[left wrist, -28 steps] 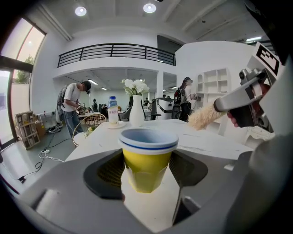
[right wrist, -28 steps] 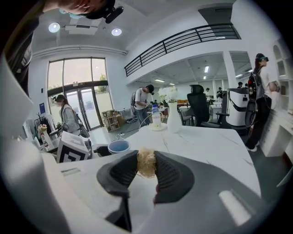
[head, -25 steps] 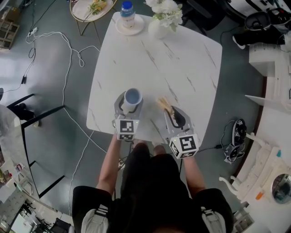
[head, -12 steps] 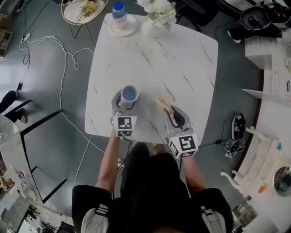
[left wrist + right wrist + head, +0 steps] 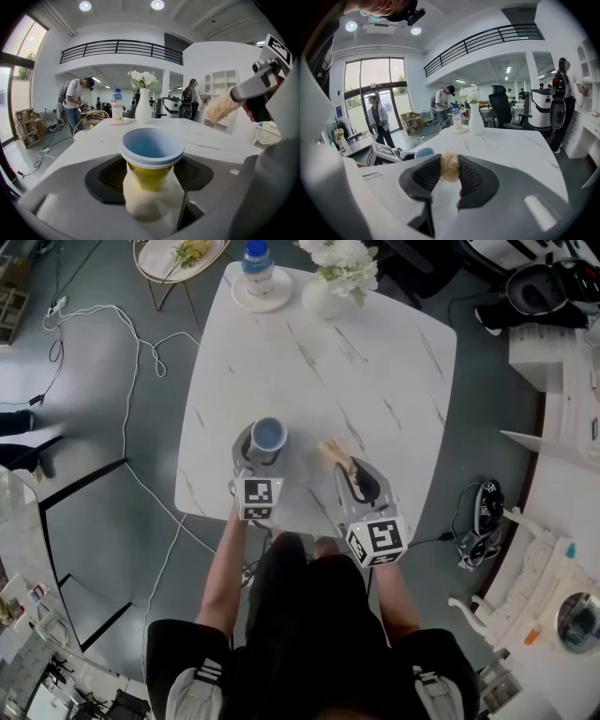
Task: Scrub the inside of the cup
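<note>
The left hand-held gripper, jaws wide, clasps the cup upright at the bench's near edge. The right hand-held gripper pinches the brush, which points away from the person; the cup's mouth lies just to its left.

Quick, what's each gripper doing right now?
Left gripper: closed on the blue-rimmed yellow cup, held upright.
Right gripper: closed on the tan fibrous scrubber, outside the cup.

Cup left of brush, on table
</note>
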`<state>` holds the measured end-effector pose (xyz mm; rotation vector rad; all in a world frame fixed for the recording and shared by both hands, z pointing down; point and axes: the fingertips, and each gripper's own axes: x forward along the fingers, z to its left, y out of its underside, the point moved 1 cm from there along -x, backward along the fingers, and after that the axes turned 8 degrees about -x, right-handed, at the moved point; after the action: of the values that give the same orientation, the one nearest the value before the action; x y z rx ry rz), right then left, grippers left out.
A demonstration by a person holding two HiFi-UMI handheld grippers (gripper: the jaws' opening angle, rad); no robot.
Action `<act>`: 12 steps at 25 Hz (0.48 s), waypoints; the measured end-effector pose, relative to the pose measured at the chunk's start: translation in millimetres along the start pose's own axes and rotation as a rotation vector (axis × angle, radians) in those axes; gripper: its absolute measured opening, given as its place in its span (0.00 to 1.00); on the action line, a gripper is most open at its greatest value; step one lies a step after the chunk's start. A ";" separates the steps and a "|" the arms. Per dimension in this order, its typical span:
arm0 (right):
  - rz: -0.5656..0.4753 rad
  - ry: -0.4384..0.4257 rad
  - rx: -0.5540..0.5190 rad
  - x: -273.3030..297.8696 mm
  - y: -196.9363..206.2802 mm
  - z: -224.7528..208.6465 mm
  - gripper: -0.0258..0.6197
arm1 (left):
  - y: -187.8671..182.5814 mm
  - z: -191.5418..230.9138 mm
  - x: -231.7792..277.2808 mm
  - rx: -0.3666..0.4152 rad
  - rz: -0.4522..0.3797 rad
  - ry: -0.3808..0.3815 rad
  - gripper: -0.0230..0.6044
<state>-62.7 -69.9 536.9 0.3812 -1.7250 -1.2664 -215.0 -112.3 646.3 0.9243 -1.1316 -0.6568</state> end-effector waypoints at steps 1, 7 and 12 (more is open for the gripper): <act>0.000 -0.001 0.000 0.1 0.0 -0.8 0.20 | 0.5 0.1 0.2 -0.005 0.002 -0.004 0.55; 0.002 0.000 0.007 0.5 1.1 -3.5 0.20 | 3.8 -0.6 0.0 -0.011 0.026 0.007 0.63; -0.002 -0.007 0.003 -1.3 0.9 -4.2 0.20 | 8.1 1.2 -2.8 -0.012 0.040 -0.009 0.64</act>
<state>-58.3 -71.1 537.3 0.3808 -1.7332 -1.2686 -217.1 -106.5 652.3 0.8872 -1.1506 -0.6351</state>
